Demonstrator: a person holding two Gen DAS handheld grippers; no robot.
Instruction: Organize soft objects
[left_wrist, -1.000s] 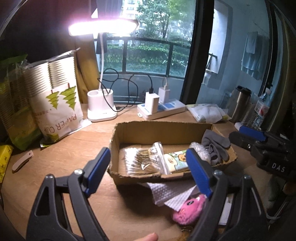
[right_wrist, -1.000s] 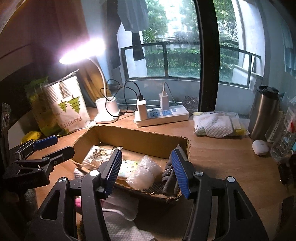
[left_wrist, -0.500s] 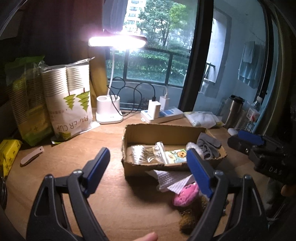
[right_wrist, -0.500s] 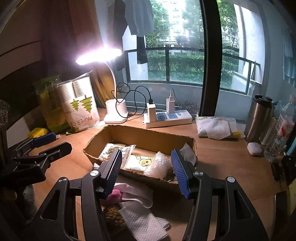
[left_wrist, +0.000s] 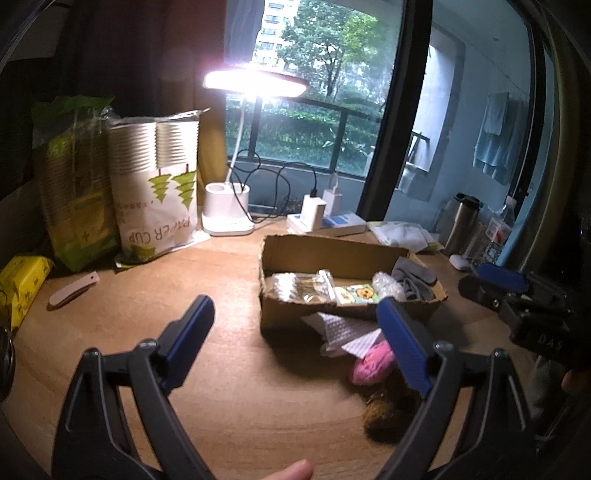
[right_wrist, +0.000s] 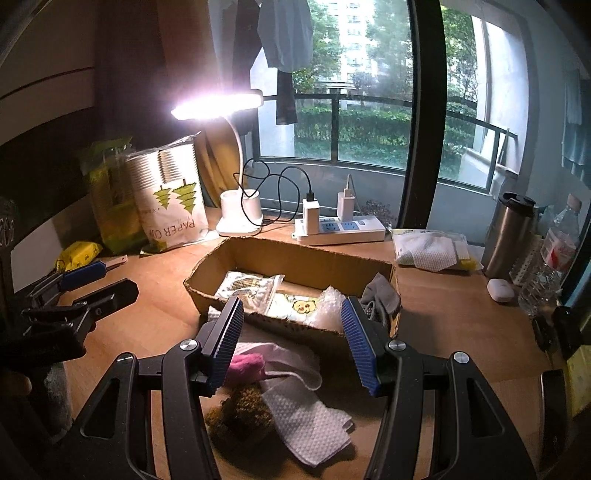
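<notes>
A cardboard box (left_wrist: 332, 254) (right_wrist: 295, 258) sits mid-table and holds a swab bag (left_wrist: 299, 286), a cartoon packet (right_wrist: 299, 306), bubble wrap (right_wrist: 328, 302) and a grey glove (left_wrist: 412, 277) (right_wrist: 380, 291). In front of the box lie a pink plush (left_wrist: 371, 360) (right_wrist: 245, 363), a brown fuzzy toy (left_wrist: 384, 410) (right_wrist: 240, 410) and white cloths (left_wrist: 347, 330) (right_wrist: 306, 413). My left gripper (left_wrist: 295, 321) hovers left of these, its jaws opening with nothing between them. My right gripper (right_wrist: 291, 314) stands open and empty above the cloths.
A lit desk lamp (left_wrist: 229, 210), a paper-cup bag (left_wrist: 155, 206) and a power strip (right_wrist: 340, 229) line the back. On the right are a steel tumbler (right_wrist: 509, 236), a wipes pack (right_wrist: 432, 251), a water bottle (right_wrist: 554, 254) and a white case (right_wrist: 500, 290). A yellow pack (left_wrist: 22, 284) lies at far left.
Both grippers have drawn back from the box, which now looks smaller and farther off. The pile in front of the box has come into full view. The left jaws spread slightly wider.
</notes>
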